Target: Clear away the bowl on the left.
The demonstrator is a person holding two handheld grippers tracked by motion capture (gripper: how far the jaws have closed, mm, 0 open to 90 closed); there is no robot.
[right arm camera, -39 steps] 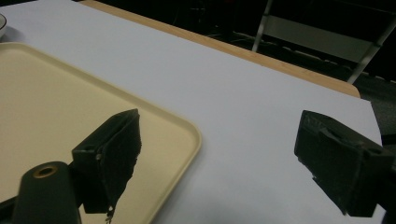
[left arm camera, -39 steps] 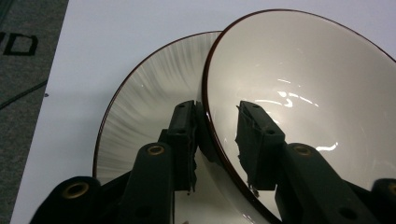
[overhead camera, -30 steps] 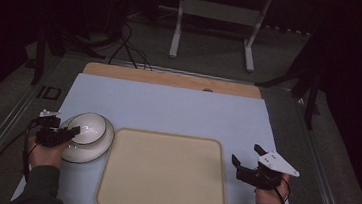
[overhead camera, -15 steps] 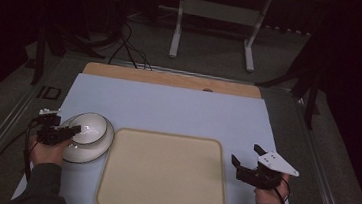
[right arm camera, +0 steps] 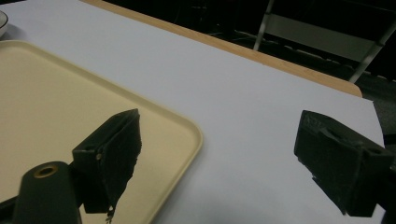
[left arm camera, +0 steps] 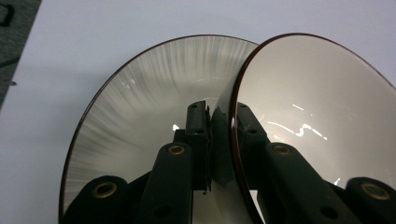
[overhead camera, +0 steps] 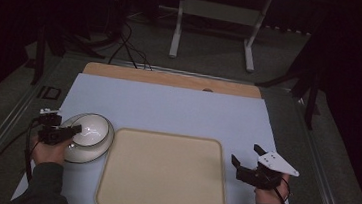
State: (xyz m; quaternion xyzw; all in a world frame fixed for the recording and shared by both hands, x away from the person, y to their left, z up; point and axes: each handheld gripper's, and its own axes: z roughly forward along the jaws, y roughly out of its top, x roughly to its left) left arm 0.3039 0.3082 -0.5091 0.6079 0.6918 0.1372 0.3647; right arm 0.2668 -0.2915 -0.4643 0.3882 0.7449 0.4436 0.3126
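A white bowl (overhead camera: 92, 128) with a dark rim rests tilted on a white plate (overhead camera: 86, 152) at the table's left. My left gripper (overhead camera: 76, 130) is shut on the bowl's near-left rim. In the left gripper view the two jaws pinch that rim, with the bowl (left arm camera: 317, 107) on the right and the grey-streaked plate (left arm camera: 144, 84) under it; the left gripper (left arm camera: 222, 116) holds one jaw inside and one outside. A beige tray (overhead camera: 162, 173) lies empty in the middle. My right gripper (overhead camera: 245, 154) stands open just right of the tray, above the bare table (right arm camera: 261, 93), as the right gripper view (right arm camera: 224, 158) also shows.
A pale blue mat (overhead camera: 168, 106) covers the table, with a wooden strip (overhead camera: 171, 79) along its far edge. Beyond it stand a metal frame (overhead camera: 215, 15) and cables on the floor (overhead camera: 124, 46). The tray's corner (right arm camera: 187, 130) lies beside the right gripper's left jaw.
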